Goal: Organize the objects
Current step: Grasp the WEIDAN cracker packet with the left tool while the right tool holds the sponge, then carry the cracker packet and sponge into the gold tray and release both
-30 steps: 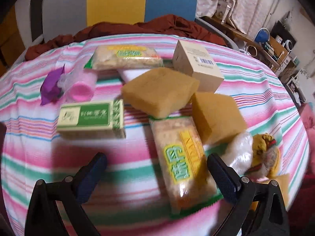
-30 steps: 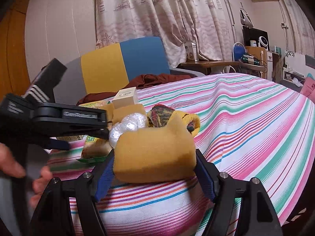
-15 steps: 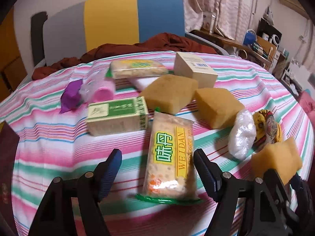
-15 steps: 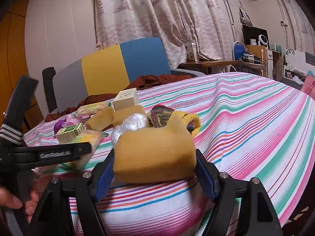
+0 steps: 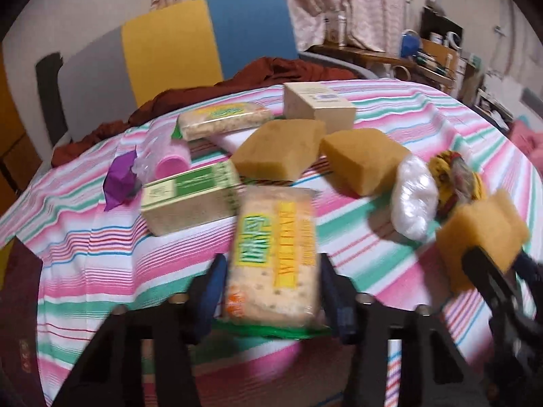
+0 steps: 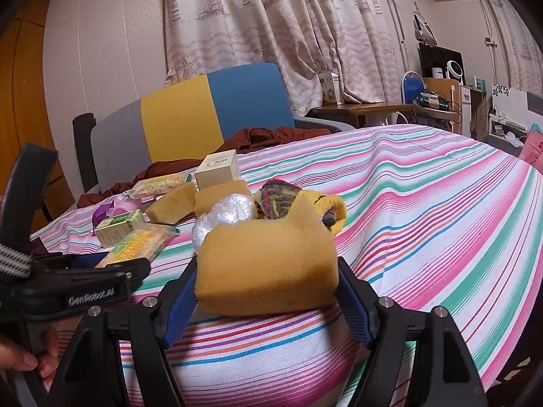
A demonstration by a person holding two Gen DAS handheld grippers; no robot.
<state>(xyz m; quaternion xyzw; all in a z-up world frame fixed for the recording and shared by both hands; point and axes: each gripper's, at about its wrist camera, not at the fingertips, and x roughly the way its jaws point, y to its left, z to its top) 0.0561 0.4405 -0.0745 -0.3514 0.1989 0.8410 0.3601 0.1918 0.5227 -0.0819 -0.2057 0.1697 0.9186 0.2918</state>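
Left claw [image 5: 269, 291] closing around cracker packet [image 5: 275, 257] at near edge of striped bench [image 5: 390, 247], pads just at packet sides, right claw [image 6: 266, 300] clamped on yellow sponge [image 6: 268, 268] just over bench, other sponges [image 5: 280, 154], boxes behind.

Both wrist views look low and close across the striped tablecloth [image 5: 101, 247] toward the blue-yellow chair [image 6: 217, 115]; both share the cracker packet [image 5: 275, 264] before that chair.
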